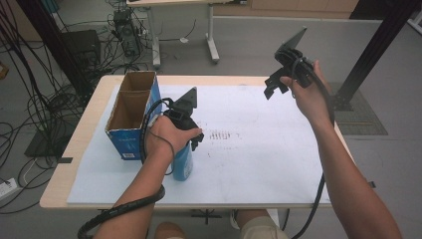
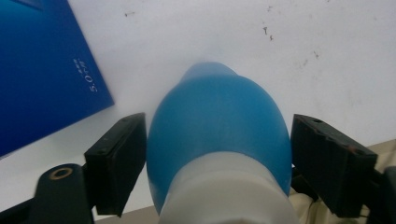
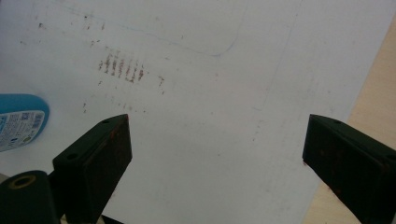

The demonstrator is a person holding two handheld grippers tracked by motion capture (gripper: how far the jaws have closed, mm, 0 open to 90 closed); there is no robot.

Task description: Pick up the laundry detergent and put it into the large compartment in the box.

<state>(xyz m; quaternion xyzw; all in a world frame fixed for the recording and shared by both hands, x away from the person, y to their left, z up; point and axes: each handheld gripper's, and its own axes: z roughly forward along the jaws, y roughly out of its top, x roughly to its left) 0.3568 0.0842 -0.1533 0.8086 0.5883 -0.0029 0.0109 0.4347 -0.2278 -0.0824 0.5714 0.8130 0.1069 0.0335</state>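
At lower left of the high view our left gripper (image 1: 191, 130) straddles the blue bottle (image 1: 183, 162) standing on the table (image 1: 249, 149), pads flanking it, contact unclear. Just left, the open cardboard box (image 1: 130, 117) shows two compartments, contents not visible. Our right gripper (image 1: 279, 74) hangs spread at upper right.

The left hand (image 1: 166, 134) hides the blue bottle's (image 1: 183, 162) top.

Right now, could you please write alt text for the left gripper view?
A blue bottle with a white neck sits between the two black jaws of the left hand-held gripper, which touch or nearly touch its sides. Beneath lies a white sheet, with a dark blue box at left.
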